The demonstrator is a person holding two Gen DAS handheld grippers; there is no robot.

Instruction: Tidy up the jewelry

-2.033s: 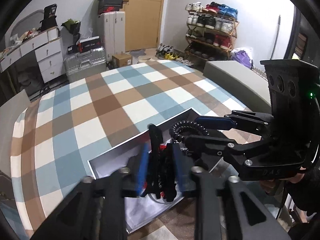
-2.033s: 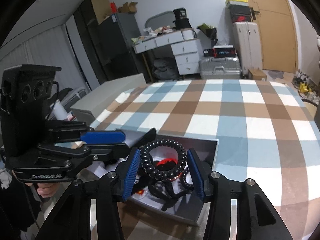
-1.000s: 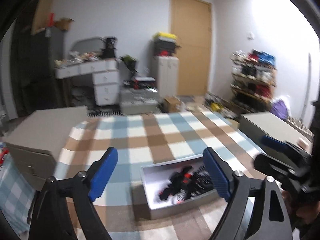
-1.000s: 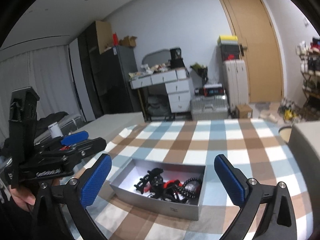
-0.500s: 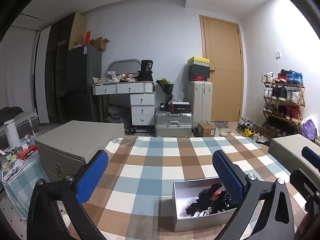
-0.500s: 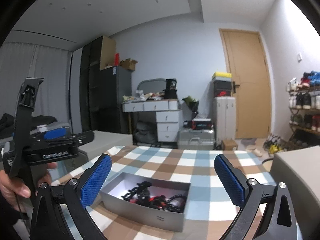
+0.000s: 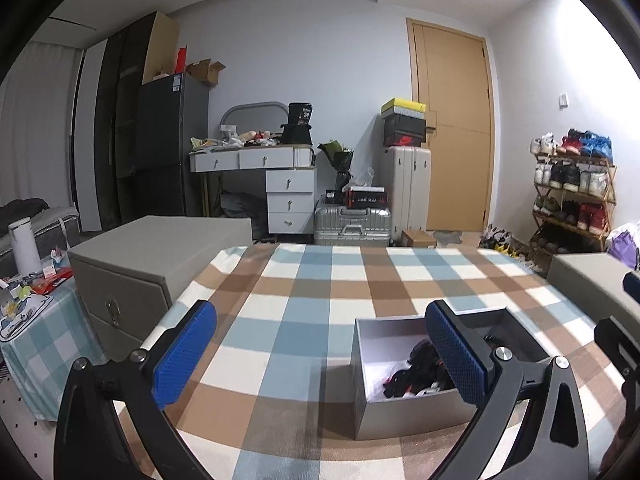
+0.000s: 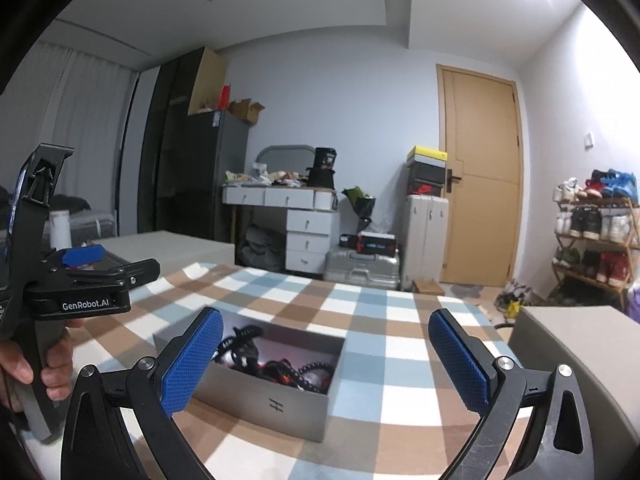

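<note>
A grey open box [image 7: 400, 412] sits on the checked tablecloth [image 7: 304, 312]. It holds a tangle of black and red jewelry [image 7: 412, 372]. My left gripper [image 7: 320, 354] is open wide and empty, drawn back from the box, whose right part lies behind its right finger. In the right wrist view the same box [image 8: 272, 404] shows black beaded bracelets [image 8: 280, 364] inside. My right gripper [image 8: 326, 344] is open wide above and in front of it, holding nothing. A hand holds the left gripper [image 8: 116, 264] at the left edge.
Grey cabinets flank the table: one on the left [image 7: 152, 256], one on the right [image 8: 580, 344]. Behind stand a white drawer desk [image 7: 288, 196], silver suitcases [image 7: 352, 224], a shoe rack [image 7: 572, 196] and a wooden door [image 7: 456, 132]. A low side table with a white bottle [image 7: 24, 248] is far left.
Both grippers pulled back out of the box and opened wide, leaving the beaded bracelet and other pieces inside. The views swung up to the room, then tipped down a little.
</note>
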